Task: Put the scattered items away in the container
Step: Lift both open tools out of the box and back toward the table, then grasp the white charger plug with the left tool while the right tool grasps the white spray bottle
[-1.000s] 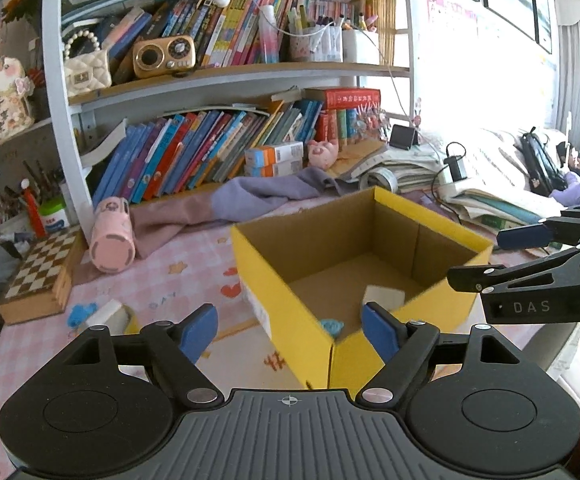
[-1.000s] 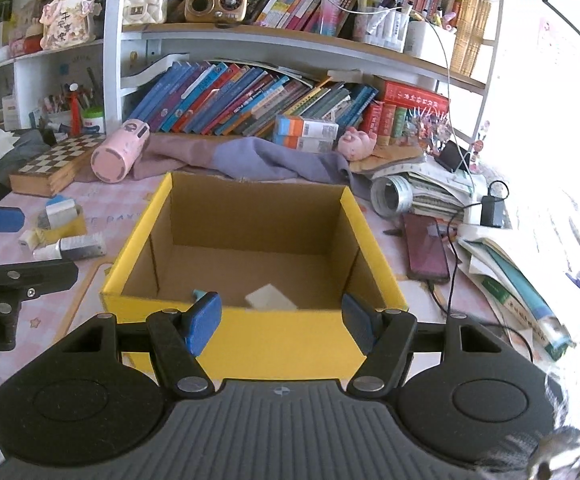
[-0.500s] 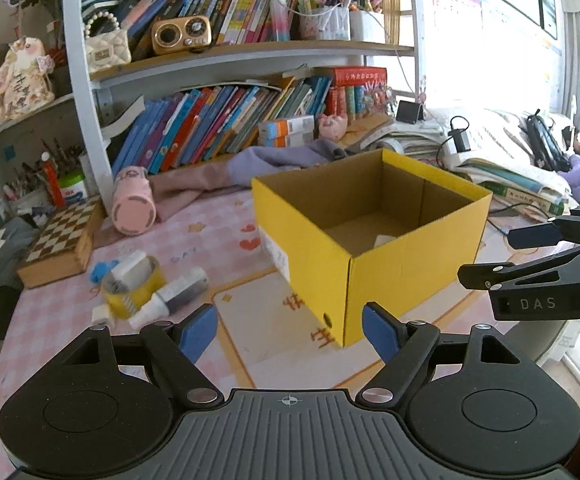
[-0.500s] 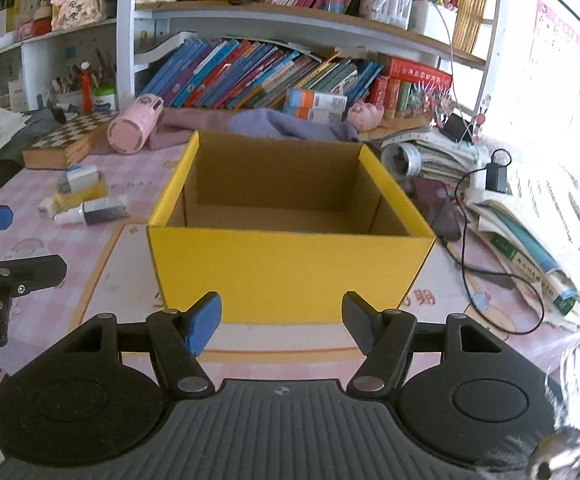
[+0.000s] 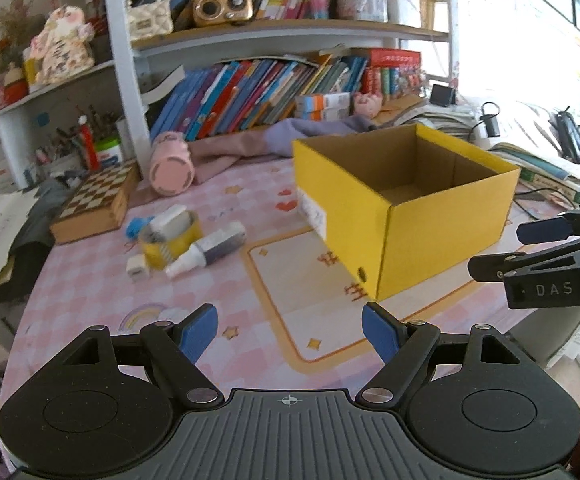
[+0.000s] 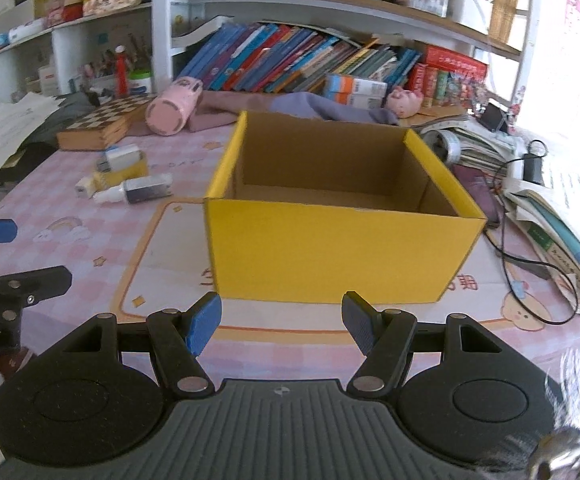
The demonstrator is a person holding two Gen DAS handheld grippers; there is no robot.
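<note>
An open yellow cardboard box (image 5: pixel 430 232) (image 6: pixel 338 256) stands on the pink checked table mat. Left of it lie scattered items: a yellow tape roll (image 5: pixel 169 240) (image 6: pixel 123 170) with a white block on it, a small white-and-dark bottle (image 5: pixel 209 250) (image 6: pixel 137 193), a small white cube (image 5: pixel 134 268) and a blue bit (image 5: pixel 134 227). My left gripper (image 5: pixel 290 330) is open and empty, low over the mat in front of the box. My right gripper (image 6: pixel 281 322) is open and empty, facing the box's near wall. The box's floor is hidden.
A wooden chessboard box (image 5: pixel 93 206), a pink tumbler (image 5: pixel 167 164) on its side and a purple cloth (image 5: pixel 318 130) lie behind. Bookshelves (image 5: pixel 273 80) line the back. Books, cables and a phone (image 6: pixel 478 196) lie right of the box.
Both grippers have pulled back and down from above the box. Its inside has dropped out of sight, and the scattered items on the left have come into the left wrist view.
</note>
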